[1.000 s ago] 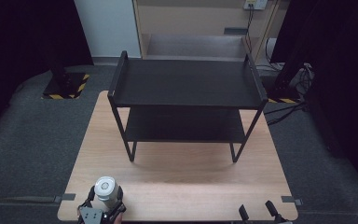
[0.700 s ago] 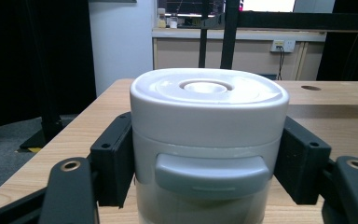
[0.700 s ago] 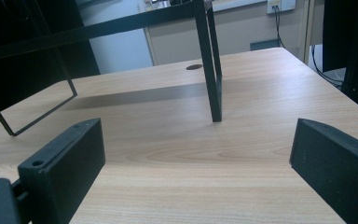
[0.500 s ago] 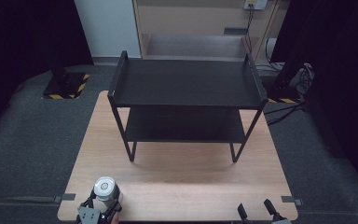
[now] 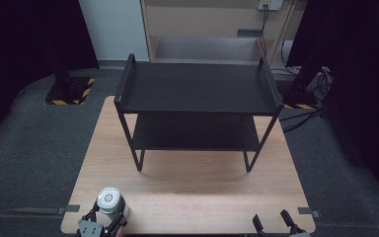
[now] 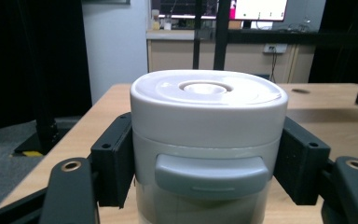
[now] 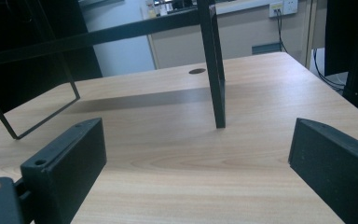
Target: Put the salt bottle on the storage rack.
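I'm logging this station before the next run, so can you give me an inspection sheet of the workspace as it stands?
Surface: wooden table, bare wood between shelf and near edge.
Job's things: black two-tier shelf at the far half, both tiers bare; white lidded canister upright at the near left corner.
Clutter: nothing seen.
Grippers: left gripper has a jaw against each side of the canister; right gripper open, nothing between its jaws, low at the near right edge.
Cables: dark cables on the floor right of the table; one runs up to a wall socket.
Surroundings: grey carpet, hazard-striped stand base at left, wooden cabinet behind.
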Available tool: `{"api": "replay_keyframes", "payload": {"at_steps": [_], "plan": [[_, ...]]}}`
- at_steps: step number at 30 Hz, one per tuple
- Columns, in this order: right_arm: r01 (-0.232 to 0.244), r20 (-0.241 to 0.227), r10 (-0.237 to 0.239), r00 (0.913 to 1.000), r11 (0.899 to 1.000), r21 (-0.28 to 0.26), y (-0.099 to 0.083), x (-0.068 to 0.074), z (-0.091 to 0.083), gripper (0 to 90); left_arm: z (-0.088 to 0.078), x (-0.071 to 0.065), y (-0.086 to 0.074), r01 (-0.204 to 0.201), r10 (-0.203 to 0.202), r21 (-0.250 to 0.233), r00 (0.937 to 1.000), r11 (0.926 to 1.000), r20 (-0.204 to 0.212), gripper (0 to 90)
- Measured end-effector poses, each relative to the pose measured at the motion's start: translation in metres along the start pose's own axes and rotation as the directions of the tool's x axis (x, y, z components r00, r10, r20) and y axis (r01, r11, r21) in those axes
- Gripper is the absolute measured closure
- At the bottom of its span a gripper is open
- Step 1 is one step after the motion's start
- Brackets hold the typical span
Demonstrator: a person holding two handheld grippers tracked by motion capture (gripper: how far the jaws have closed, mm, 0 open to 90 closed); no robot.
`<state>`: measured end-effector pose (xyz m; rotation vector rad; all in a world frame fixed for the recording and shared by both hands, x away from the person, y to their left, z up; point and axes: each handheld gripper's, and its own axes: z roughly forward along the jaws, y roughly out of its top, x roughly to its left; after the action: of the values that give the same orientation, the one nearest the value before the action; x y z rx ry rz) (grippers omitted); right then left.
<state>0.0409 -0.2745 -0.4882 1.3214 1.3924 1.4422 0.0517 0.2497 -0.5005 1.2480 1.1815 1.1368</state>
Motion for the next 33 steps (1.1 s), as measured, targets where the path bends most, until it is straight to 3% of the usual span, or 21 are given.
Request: {"api": "replay_keyframes", "payload": {"at_steps": [10,16,25,33], "plan": [[0.002,-0.024,-0.002,0.9997,1.000,-0.003,-0.001,0.009,0.006,4.2,-0.007,-0.006,0.051,-0.004,0.007,-0.061,0.9987,0.9981,0.051,30.5],[-0.012,-0.030,0.011,0.9995,1.000,-0.015,-0.002,0.014,0.010,4.2,-0.002,-0.011,0.074,-0.004,0.010,-0.066,0.9966,0.9978,0.081,30.5],[-0.012,-0.034,0.011,0.9994,1.000,-0.019,0.002,0.015,0.012,4.2,0.008,-0.020,0.097,-0.011,0.018,-0.067,0.9942,0.9977,0.106,30.5],[-0.014,-0.029,0.014,0.9995,1.000,-0.013,0.003,0.014,0.013,4.4,0.029,-0.033,0.120,-0.020,0.029,-0.066,0.9891,0.9976,0.144,30.5]]}}
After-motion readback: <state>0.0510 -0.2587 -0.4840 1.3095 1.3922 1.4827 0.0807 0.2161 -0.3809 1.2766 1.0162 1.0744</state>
